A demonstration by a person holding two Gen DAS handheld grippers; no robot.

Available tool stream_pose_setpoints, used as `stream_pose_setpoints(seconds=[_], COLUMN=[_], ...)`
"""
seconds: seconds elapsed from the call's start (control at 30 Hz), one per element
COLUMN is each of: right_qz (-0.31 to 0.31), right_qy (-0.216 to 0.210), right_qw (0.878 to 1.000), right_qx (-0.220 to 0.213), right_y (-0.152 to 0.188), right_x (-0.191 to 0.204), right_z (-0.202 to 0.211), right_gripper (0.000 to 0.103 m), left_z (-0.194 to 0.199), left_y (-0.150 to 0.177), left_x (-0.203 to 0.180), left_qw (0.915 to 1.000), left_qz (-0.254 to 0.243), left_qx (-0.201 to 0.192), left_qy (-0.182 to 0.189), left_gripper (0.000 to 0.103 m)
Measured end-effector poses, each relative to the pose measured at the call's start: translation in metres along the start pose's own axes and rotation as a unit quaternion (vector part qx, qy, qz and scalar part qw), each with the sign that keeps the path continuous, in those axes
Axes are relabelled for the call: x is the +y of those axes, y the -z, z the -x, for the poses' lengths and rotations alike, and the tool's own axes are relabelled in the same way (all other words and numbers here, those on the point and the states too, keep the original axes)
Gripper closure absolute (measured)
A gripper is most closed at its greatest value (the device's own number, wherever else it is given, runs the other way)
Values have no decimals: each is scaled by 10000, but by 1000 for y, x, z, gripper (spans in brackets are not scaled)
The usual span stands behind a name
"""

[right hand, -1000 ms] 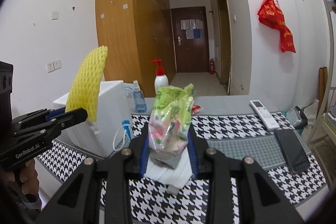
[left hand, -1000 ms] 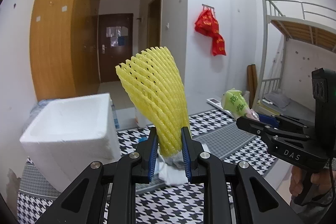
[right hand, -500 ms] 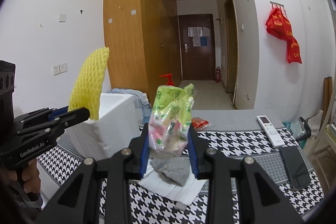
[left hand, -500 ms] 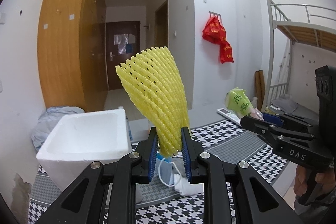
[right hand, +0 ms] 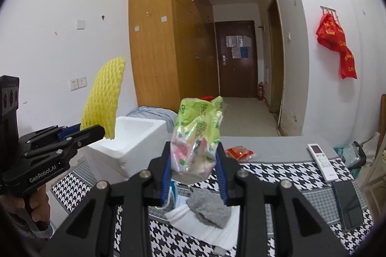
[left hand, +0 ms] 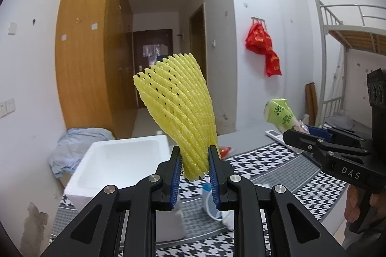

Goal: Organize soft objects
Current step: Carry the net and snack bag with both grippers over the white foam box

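We hold a light, squashy yellow foam fruit net (left hand: 177,110) pinched at its base in our left gripper (left hand: 194,169), our right gripper (right hand: 194,169) clamping a crinkly green plastic bag (right hand: 196,136), white foam box (left hand: 120,160) just ahead-left.

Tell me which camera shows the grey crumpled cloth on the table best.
Right wrist view: the grey crumpled cloth lies in plain sight on a white folded towel, just past the fingers. Left wrist view does not show it; the gripper blocks that patch.

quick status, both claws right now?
Left claw: closed on the yellow foam net, held up in the air.
Right claw: closed on the green snack bag, also lifted off the table.
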State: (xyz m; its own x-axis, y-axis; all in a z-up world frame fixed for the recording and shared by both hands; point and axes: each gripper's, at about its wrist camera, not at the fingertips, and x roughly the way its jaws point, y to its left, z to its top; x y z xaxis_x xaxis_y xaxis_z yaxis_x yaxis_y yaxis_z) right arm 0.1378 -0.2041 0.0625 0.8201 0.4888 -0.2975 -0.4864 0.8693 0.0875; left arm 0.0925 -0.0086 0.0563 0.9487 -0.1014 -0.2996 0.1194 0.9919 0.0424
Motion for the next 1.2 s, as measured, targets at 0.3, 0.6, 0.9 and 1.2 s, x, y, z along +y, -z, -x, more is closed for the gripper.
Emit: stream_pose_setpoints(seconds=[0.3, 0.6, 0.9, 1.2], right_qz=[249, 375, 459, 547], right_qy=[-431, -676, -980, -1182], right_qw=[9988, 9969, 9939, 9912], right_qx=[27, 116, 194, 235], right_y=[-8, -13, -15, -21], right_x=[27, 46, 66, 82], right_z=[-17, -32, -46, -56], right_gripper=[66, 66, 66, 66], left_z=[7, 13, 22, 24], left_y=[-2, -4, -3, 0], left_x=[23, 40, 57, 67], left_qw=[9994, 9980, 9951, 9927], left_qz=[99, 129, 232, 296], left_qx=[-13, 2, 30, 106], left_qy=[-326, -626, -963, -1166], left_gripper=[80, 80, 80, 80])
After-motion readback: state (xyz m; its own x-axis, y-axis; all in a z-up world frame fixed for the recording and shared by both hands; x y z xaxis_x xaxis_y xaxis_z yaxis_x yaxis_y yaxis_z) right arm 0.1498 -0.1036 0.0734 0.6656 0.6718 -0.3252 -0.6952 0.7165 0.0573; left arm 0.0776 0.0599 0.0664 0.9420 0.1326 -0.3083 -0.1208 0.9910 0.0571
